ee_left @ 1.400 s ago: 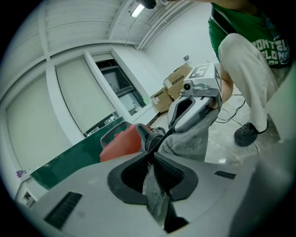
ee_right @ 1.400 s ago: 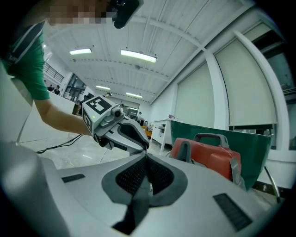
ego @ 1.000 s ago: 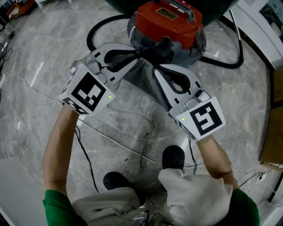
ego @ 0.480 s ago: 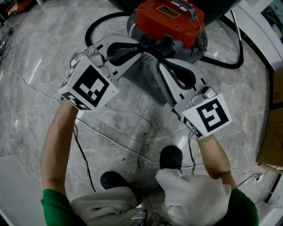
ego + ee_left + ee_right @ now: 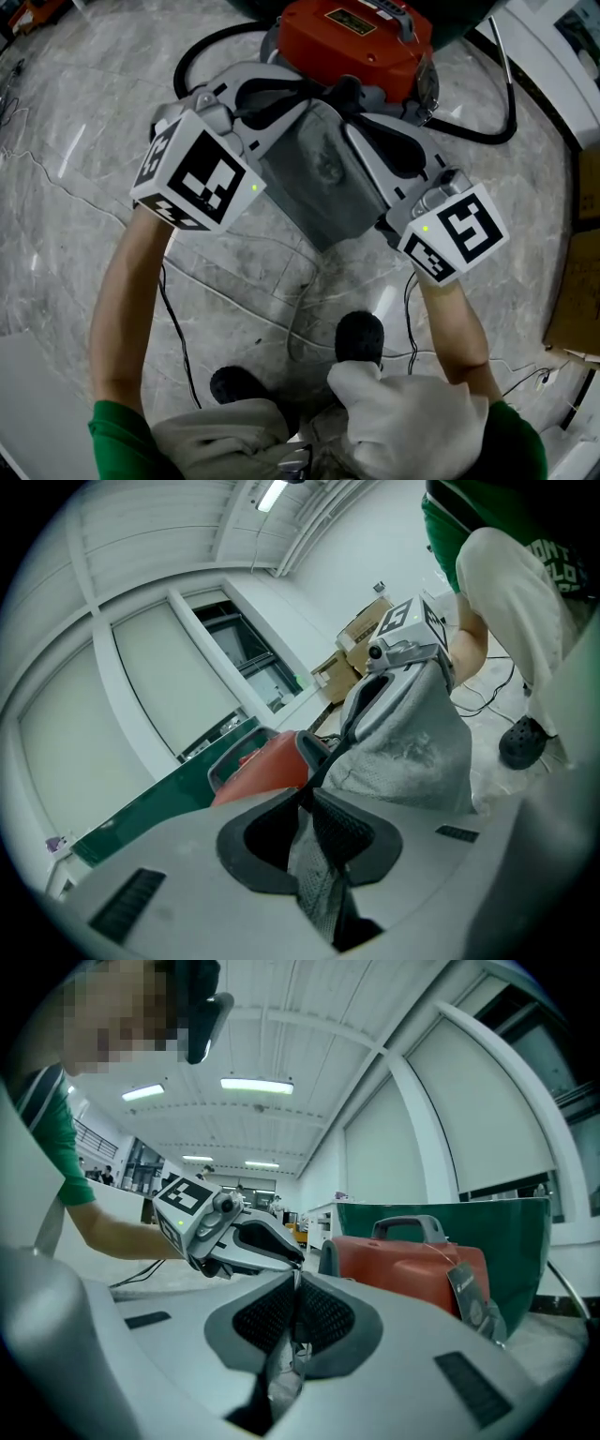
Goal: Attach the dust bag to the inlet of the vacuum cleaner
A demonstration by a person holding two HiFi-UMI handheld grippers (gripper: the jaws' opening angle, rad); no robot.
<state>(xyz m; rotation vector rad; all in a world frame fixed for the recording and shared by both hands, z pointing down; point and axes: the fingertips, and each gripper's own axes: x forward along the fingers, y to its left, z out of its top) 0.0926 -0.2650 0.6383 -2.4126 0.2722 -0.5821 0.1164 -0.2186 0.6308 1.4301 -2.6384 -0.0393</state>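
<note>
- The bag, grey cloth, hangs spread between the two tongs just in front of the vacuum. Its top edge lies close to the grey body under the red lid, and its lower end is free above the floor.
- The left tongs are clamped on one side of the bag's top edge, with a fold of cloth pinched between the pads.
- The right tongs grip the other side. Their jaws have just been opening a little, yet cloth sits between the pads and they look pressed on it.
- The inlet cannot be made out for certain. A dark part where the two tongs meet at the vacuum's front may be it.
- A black hose loops round behind the vacuum, and a thin cable trails over the floor near the person's feet.
- Step in hand, as I judge it: bringing the bag's mouth up to the inlet. The bag does not look seated yet.
- The next move calls for lining the mouth up squarely with the inlet and pushing it on evenly with both tongs.
- Both grips should stay firm so that the opening stays stretched. If the right tongs loosen further, that corner may slip and the mouth may sag shut.
</note>
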